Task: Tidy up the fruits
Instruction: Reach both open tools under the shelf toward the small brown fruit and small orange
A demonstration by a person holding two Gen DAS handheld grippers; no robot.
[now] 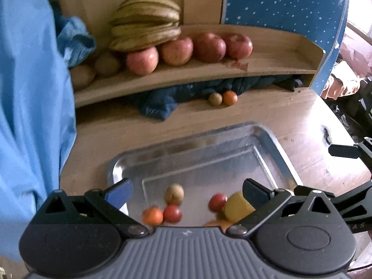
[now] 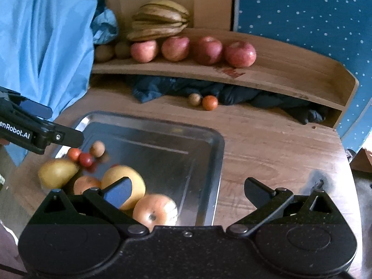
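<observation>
Small fruits [image 1: 173, 209] cluster in the near end of the metal tray [image 1: 262, 139], directly between your left gripper [image 1: 186, 193] fingers, spread empty; your right gripper [image 2: 186, 193], also spread empty, hangs beside larger fruit [image 2: 154, 209]; left is nearer.

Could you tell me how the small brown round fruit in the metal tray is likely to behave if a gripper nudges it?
The small brown fruit looks near-spherical, so it would probably roll. The metal tray looks smooth and shiny, giving little grip. Its raised rim would likely stop it.
</observation>
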